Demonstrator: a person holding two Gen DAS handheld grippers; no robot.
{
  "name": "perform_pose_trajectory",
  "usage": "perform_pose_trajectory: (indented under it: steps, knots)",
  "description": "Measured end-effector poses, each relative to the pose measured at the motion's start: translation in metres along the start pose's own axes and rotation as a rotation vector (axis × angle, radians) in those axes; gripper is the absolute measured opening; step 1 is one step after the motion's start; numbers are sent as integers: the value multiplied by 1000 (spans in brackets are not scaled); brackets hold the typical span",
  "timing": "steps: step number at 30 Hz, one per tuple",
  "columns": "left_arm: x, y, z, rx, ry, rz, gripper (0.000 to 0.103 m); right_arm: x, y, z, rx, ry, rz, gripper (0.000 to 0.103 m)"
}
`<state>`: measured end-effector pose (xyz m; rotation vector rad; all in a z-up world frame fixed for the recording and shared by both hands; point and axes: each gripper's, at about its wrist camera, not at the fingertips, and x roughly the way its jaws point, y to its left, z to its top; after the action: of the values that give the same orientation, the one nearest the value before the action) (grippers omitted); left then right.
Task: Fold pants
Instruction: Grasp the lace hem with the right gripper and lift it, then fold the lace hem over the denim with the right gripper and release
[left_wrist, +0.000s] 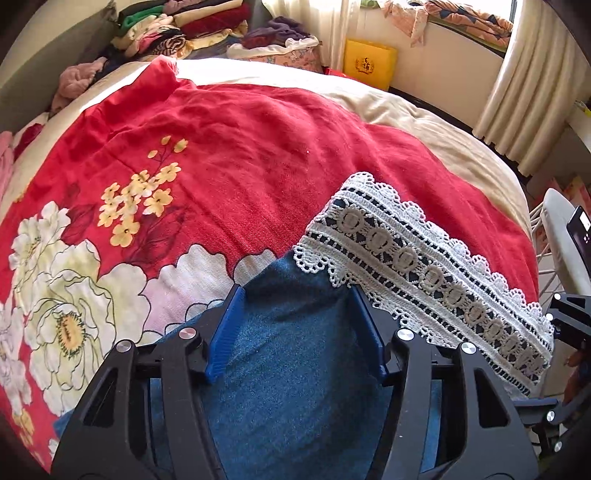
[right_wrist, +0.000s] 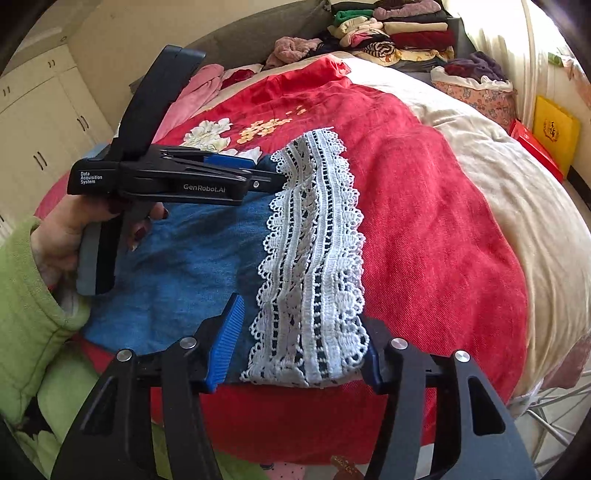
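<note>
Denim pants (right_wrist: 184, 266): blue, lay folded on the red floral blanket (right_wrist: 436, 206), lace hem (right_wrist: 314, 258) along their edge.
Blanket: spread over the bed (right_wrist: 517, 177).
Left gripper (left_wrist: 297, 325): fingers apart, poised over the denim beside the lace hem.
Right gripper (right_wrist: 299, 339): fingers spread wide, straddling the near end of the lace hem.
Clothes pile (right_wrist: 391, 33): stacked beyond the blanket's far end.
</note>
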<state>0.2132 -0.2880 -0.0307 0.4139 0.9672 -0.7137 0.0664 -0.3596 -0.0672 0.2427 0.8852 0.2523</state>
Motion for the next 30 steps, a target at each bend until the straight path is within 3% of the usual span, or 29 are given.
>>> perform_pose_trajectory:
  steps: [3, 5, 7, 12, 15, 19, 24, 30]
  knots:
    - [1, -5, -2, 21, -1, 20, 46, 5, 4, 2, -18, 5, -8, 54]
    - [0, -6, -2, 2, 6, 12, 32, 6, 5, 4, -29, 8, -7, 36]
    - [0, -2, -2, -24, 8, 34, 16, 5, 5, 7, -32, 7, 0, 29]
    - [-16, 14, -6, -94, -45, -54, 2, -10, 25, 18, -79, -36, 38, 21]
    - [-30, 29, -13, -171, -75, -120, 1, -19, 46, 27, -132, -72, 62, 20]
    - [-56, 46, -28, -241, -119, -153, 1, -25, 82, 38, -213, -101, 95, 20]
    - [-100, 84, -62, -339, -188, -92, 1, -15, 137, 47, -342, -93, 140, 20]
    - [-145, 133, -122, -479, -235, -25, 1, 19, 209, 32, -507, -16, 181, 20]
